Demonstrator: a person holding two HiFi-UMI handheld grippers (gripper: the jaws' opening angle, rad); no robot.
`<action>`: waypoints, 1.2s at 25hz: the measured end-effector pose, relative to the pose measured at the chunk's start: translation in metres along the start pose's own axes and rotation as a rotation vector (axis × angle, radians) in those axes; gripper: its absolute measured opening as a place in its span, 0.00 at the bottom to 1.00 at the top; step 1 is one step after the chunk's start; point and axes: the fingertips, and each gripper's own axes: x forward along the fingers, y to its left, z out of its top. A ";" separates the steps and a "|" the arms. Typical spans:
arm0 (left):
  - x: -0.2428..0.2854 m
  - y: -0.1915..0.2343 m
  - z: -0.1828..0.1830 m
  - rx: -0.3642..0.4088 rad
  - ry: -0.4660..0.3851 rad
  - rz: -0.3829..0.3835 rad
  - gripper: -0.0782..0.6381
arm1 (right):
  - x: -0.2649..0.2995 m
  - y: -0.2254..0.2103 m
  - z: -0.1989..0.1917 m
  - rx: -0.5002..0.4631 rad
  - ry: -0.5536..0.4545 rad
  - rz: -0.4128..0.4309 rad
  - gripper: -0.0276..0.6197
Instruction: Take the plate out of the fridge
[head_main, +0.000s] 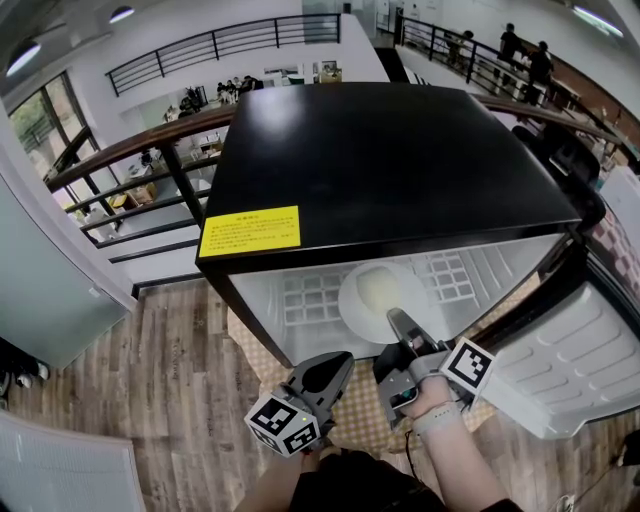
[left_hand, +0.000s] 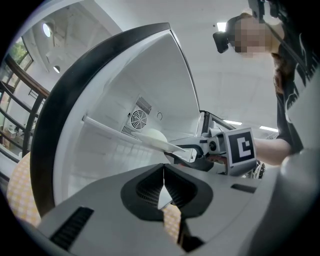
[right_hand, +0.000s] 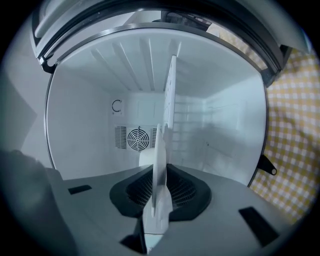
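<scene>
Wood floor (head_main: 150, 370), one open fridge (head_main: 390, 160), one white plate (head_main: 372, 296) clamped in jaws of right gripper (head_main: 400, 322), left gripper (head_main: 337, 364) jaws together.

White plate (head_main: 375, 298) on the white grid shelf (head_main: 310, 300) inside the fridge (head_main: 390, 160)
</scene>
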 end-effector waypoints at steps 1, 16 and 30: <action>0.000 0.000 0.000 -0.002 0.000 0.003 0.12 | 0.001 -0.001 0.000 0.006 -0.002 0.000 0.13; -0.001 -0.003 -0.004 0.000 0.003 0.010 0.12 | -0.011 0.000 -0.001 0.048 0.011 0.071 0.12; -0.003 -0.013 -0.004 0.011 0.008 -0.004 0.12 | -0.035 0.003 0.000 0.026 0.008 0.119 0.12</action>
